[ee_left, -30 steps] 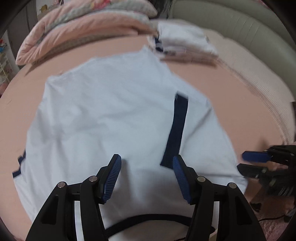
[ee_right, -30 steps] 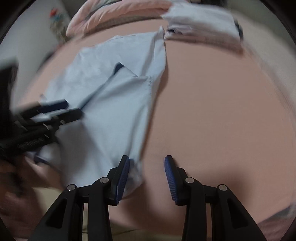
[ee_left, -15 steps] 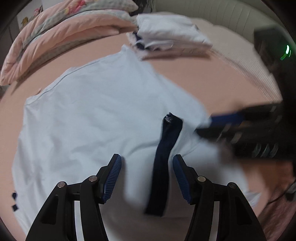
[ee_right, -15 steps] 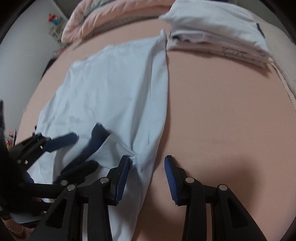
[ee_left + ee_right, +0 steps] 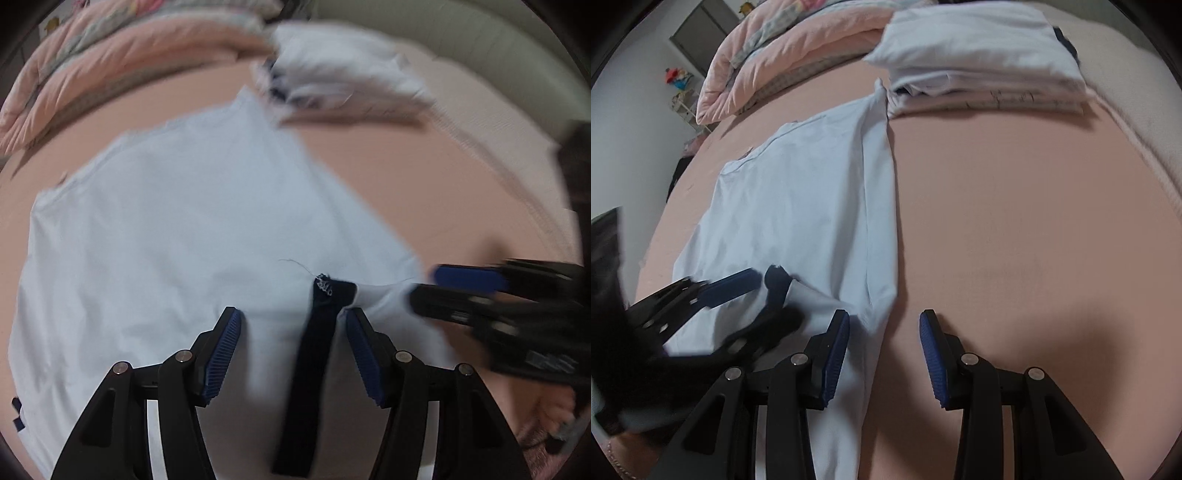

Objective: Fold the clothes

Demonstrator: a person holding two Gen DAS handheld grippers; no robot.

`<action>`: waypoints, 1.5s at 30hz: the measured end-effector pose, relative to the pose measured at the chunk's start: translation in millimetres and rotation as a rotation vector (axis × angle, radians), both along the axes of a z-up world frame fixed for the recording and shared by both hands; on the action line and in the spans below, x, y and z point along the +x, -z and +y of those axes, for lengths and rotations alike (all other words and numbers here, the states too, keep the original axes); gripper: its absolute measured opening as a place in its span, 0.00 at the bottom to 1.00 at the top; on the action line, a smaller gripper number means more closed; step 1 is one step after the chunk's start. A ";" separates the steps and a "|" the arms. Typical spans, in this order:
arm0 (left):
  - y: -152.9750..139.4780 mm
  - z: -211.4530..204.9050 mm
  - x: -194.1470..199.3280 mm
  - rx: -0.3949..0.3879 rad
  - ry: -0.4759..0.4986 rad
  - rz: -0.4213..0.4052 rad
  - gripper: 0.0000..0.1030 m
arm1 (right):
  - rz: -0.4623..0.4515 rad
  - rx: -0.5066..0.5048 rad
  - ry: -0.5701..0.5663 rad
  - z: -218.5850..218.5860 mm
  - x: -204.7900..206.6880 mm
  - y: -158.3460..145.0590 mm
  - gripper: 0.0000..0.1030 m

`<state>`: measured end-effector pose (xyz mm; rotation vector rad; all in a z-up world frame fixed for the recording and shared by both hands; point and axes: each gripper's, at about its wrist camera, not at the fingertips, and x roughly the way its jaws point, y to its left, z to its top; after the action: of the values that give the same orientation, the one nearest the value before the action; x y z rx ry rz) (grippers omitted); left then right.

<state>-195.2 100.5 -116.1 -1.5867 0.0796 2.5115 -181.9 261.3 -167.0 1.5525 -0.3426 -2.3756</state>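
- Pale blue T-shirt spread flat on the pink bed, navy sleeve band folded inward
- Left gripper fingers wide apart over the band, gripping nothing
- Right gripper fingers wide apart, empty, at the shirt's edge
- Folded clothes stack beyond

A pink-sheeted bed fills the room, a rolled pink quilt at its far end by a white wall.
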 end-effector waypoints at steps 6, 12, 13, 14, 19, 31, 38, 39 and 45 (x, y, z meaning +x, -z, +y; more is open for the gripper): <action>-32.1 -10.6 33.0 0.061 -0.021 0.051 0.56 | 0.003 -0.006 -0.016 -5.5 31.5 -6.5 0.38; -24.2 -17.3 73.2 0.054 -0.036 0.012 0.56 | 0.016 -0.001 -0.040 -11.5 71.0 -18.1 0.38; -18.1 -19.0 75.1 0.053 -0.045 -0.005 0.56 | 0.018 0.000 -0.044 -12.5 77.6 -20.1 0.38; -14.3 -20.2 77.2 0.043 -0.049 -0.010 0.56 | 0.001 0.009 -0.046 -14.0 82.9 -17.5 0.38; -9.6 -26.3 82.9 0.007 -0.071 -0.009 0.56 | -0.039 0.096 -0.014 -12.9 101.4 -9.3 0.38; -13.2 -21.8 95.4 0.038 -0.079 0.055 0.64 | -0.037 0.157 0.020 -15.5 120.2 -9.6 0.38; -12.2 -29.5 91.8 0.083 -0.122 0.072 0.64 | 0.104 0.277 -0.012 -34.0 126.9 -29.7 0.38; -11.4 -30.0 90.5 0.090 -0.125 0.068 0.64 | 0.094 0.306 -0.029 -36.8 125.4 -25.8 0.38; -13.5 -23.0 96.7 0.084 -0.103 0.073 0.64 | 0.040 0.324 0.004 -18.7 132.4 -18.6 0.50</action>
<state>-98.6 77.6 -102.6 -1.5040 -0.0998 2.6122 -49.4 242.6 -148.4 1.6316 0.0529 -2.5585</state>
